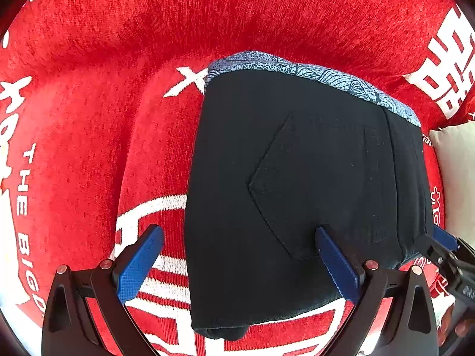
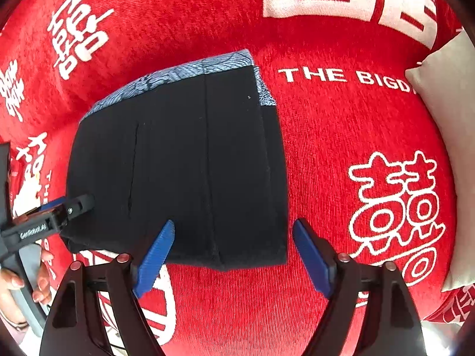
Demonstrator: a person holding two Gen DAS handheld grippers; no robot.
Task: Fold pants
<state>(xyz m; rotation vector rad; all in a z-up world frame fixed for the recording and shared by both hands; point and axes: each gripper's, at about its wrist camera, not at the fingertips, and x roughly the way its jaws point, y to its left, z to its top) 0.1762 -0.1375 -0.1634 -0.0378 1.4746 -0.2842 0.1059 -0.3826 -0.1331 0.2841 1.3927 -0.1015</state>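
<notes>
The pants [image 1: 297, 184], black and folded into a compact block, lie on a red cover [image 1: 104, 118] printed with white characters and the words "THE BIGD…". A blue patterned cloth [image 1: 311, 74] shows along the block's far edge, from about 11 to 2 o'clock in the left wrist view, under or behind the black fabric; which, I cannot tell. The left gripper [image 1: 237, 255] stands wide apart with nothing held: one blue finger sits over the red cover at 7 o'clock, the other over the pants at 5 o'clock, near a stitched pocket. The right gripper [image 2: 233, 252] is likewise spread, empty, straddling the near right corner of the pants; whether its pads touch the cloth I cannot tell. In the right wrist view the left gripper's tip enters at 9 o'clock beside the pants' edge, with a hand [image 2: 17, 281] below it at 8 o'clock. A pale cushion [image 2: 445, 103] rests at 3 o'clock, well apart from the pants.
</notes>
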